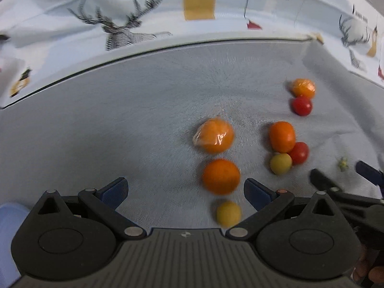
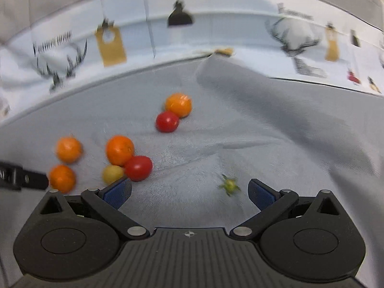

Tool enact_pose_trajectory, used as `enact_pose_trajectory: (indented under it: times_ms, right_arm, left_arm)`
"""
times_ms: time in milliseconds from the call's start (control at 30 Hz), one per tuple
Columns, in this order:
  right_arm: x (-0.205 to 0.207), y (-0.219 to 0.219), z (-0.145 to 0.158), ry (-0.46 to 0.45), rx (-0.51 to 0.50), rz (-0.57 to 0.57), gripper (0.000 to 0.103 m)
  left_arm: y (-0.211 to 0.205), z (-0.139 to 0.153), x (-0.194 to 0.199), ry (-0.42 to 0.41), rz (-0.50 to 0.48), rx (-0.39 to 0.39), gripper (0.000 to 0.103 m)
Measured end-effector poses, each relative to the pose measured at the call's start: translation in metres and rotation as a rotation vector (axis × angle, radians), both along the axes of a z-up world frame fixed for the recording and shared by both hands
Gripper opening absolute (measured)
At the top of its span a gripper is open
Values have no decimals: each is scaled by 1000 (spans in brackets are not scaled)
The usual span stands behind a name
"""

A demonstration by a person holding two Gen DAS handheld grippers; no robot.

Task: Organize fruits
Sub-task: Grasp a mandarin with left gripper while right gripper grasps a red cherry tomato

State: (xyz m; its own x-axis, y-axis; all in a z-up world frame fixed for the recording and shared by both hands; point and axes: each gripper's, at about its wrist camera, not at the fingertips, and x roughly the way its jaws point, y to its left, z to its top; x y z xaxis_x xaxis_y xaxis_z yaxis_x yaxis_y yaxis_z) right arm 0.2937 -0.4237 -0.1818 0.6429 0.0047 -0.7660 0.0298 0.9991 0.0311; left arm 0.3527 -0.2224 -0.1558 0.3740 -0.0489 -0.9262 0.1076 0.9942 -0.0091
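— Fruit scattered loose across grey cloth (image 1: 120, 124), none sorted yet?

— Looks that way. Wrapped orange (image 1: 213, 135) at centre, bare orange (image 1: 220, 176) just nearer, yellow cherry tomato (image 1: 228, 213) nearest of all, almost between the fingers of left gripper (image 1: 186, 190).

— Left gripper's state?

— Spread wide, nothing pinched. Low over the cloth and lined up on that near column, probably for a first pick.

— And further right?

— Tight cluster: orange tomato (image 1: 282, 136) touching red cherry tomato (image 1: 298, 153) and second yellow tomato (image 1: 280, 163). Far right, another wrapped orange (image 1: 303, 87) against second red tomato (image 1: 302, 105). Likely rolled together in folds of the soft cloth.

— Right gripper (image 2: 189, 190)?

— Also spread, holding nothing. Facing a bare patch of cloth, with small green stem cap (image 2: 229, 186) just inside its right finger. Cluster off to its left, so no reach on it yet.

— Any container for sorting?

— Pale blue edge (image 1: 10, 228) at near left in left wrist view; cannot tell what. Deer-print cloth (image 1: 120, 31) along the far side, only backdrop.

— Risks?

— Round fruit on wrinkled fabric, prone to roll when nudged. Plastic wrap slippery under the pads. Touching pieces hard to separate without knocking neighbours; the isolated near ones seem easier first.
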Motion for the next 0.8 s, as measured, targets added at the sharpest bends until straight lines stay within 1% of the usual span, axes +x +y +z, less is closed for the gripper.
enact_pose_trajectory:
  times_ms: [67,133,200,233,267,300,333,367,400,433,500,567,700,800]
  right_arm:
    - [12,9,-15,14,-12,55,102]
    - [18,17,-26,17,-19,101,102]
    - [21,21,-29,-27,-17,124,102]
    - [23,22,-29,-44,-11,132,102]
    - [24,22,-30,-55,-1,137,98]
    - [23,22,-29,-69,7,143,89]
    - [19,24,-27,-91,2,152,81]
    - [15,25,-24,-111,-7,167,60]
    - [14,26,-22,-112,-15,173,43]
    - [13,26,-20,-107,-22,166,34]
    - [11,21,-16,-92,8,132,34]
    - [5,16,-11,-100,30,91,34]
    - [-14,7,5,-124,46,48,34]
    - [-34,2,21,-137,75,12,34]
  left_arm:
    - [-4,-17,11,34,-16,13,103]
    - [-4,-29,17,59,-14,8,102]
    - [0,-33,18,39,20,-13,99]
    - [1,-32,18,21,27,-12,94]
    - [1,-30,16,-5,28,-8,81]
    - [0,-26,14,-29,15,-3,71]
    - [-2,-23,13,-42,-6,-1,46]
    - [-3,-20,11,-43,-32,2,39]
    - [-4,-19,11,-37,-39,2,39]
    - [-3,-18,10,-29,-38,-6,39]
    - [-1,-15,5,-26,-30,-9,39]
    - [0,-9,-3,-39,-34,4,39]
    - [-4,9,-22,-63,-46,54,39]
    - [4,26,-38,-64,-31,46,39]
